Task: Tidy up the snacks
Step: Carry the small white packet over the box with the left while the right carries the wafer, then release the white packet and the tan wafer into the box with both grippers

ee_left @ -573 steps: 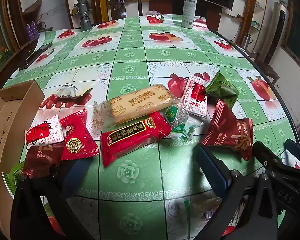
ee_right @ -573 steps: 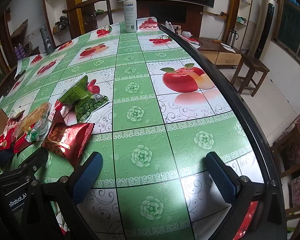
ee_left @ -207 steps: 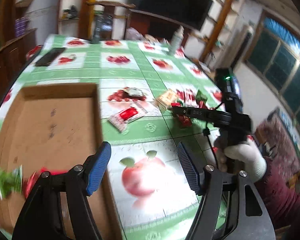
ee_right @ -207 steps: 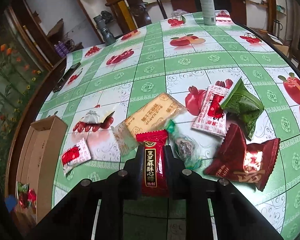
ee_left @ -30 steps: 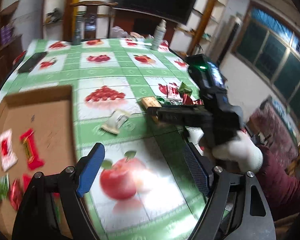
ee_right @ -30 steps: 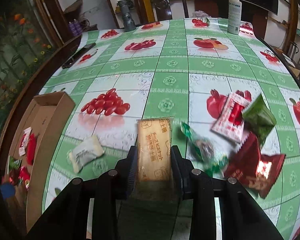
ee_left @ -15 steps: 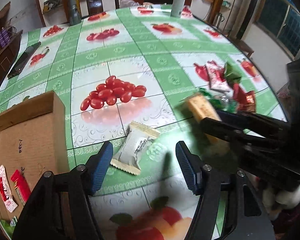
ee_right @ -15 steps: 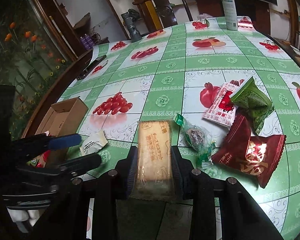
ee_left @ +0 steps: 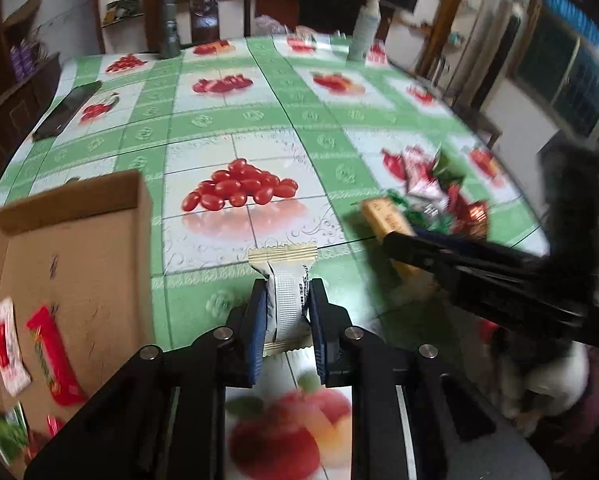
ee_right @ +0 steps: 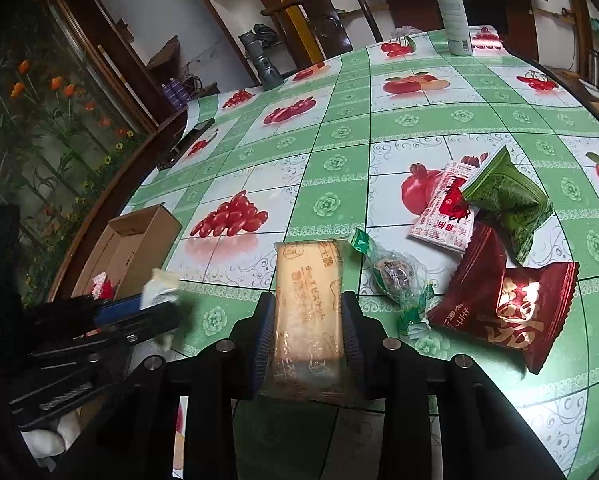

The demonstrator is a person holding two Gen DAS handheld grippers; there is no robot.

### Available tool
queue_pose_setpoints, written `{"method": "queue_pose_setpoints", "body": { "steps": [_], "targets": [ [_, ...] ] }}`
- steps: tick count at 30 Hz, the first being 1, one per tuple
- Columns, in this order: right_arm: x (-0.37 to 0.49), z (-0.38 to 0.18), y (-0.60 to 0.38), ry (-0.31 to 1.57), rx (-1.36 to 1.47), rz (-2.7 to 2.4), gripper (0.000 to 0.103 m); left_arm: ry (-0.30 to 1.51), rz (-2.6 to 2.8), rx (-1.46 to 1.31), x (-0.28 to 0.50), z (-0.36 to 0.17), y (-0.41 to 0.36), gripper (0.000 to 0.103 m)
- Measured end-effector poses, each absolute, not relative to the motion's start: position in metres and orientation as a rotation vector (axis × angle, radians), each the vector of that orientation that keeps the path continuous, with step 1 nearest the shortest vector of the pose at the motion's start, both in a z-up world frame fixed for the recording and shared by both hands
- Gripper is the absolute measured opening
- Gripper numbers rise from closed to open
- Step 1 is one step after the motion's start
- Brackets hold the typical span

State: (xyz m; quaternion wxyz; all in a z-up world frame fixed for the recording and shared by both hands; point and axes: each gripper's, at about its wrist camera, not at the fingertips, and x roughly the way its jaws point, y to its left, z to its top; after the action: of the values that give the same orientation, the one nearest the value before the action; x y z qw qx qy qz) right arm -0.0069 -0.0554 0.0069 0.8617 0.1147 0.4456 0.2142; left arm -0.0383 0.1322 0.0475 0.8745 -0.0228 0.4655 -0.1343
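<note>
- A round table (ee_right: 339, 128) under a green-and-white oilcloth printed with fruit.
- A white plastic spray bottle (ee_right: 455, 12) at its far edge.
- A dark wooden chair (ee_right: 323, 4) beyond.
- A flat black phone (ee_left: 65, 110) far left.

open tablecloth (ee_left: 227, 136) ahead, cardboard box (ee_left: 99, 200) left

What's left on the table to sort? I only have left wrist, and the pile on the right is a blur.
Observer: Right wrist shows four loose packets: a green packet, a white and red packet, a dark red packet and a clear-wrapped sweet.
Operator: Is the right gripper holding anything?
Observer: Yes, the right gripper is shut on the long biscuit packet, which sticks out ahead of its fingers.
Operator: Anything behind the box?
Observer: Only the table edge and a flowered wall.
</note>
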Motion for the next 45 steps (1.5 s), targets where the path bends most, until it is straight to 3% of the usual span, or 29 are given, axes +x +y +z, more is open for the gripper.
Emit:
{"method": "queue_pose_setpoints", "body": {
  "steps": [8,19,26,32,40,45],
  "targets": [
    [-0.009,0.006,-0.055,0.919,0.25,0.455,0.034,0.858,-0.189,-0.258,-0.086,0.074,0.208,0.017],
    [-0.03,0.055,-0.008,0.911,0.216,0.561,0.034,0.84,-0.028,-0.427,-0.101,0.054,0.303,0.017],
    [-0.04,0.071,0.095,0.97,0.082,0.706,0.034,0.876,-0.003,-0.47,-0.094,0.037,0.331,0.017],
    [-0.042,0.054,0.17,1.013,-0.041,0.733,0.034,0.888,-0.003,-0.479,-0.092,0.03,0.341,0.017],
    [-0.043,0.029,0.198,1.032,-0.113,0.694,0.037,0.866,-0.027,-0.533,-0.102,0.03,0.351,0.018],
    [-0.049,0.035,0.199,1.002,-0.104,0.695,0.037,0.791,-0.063,-0.523,-0.117,0.052,0.342,0.027]
  ]
}}
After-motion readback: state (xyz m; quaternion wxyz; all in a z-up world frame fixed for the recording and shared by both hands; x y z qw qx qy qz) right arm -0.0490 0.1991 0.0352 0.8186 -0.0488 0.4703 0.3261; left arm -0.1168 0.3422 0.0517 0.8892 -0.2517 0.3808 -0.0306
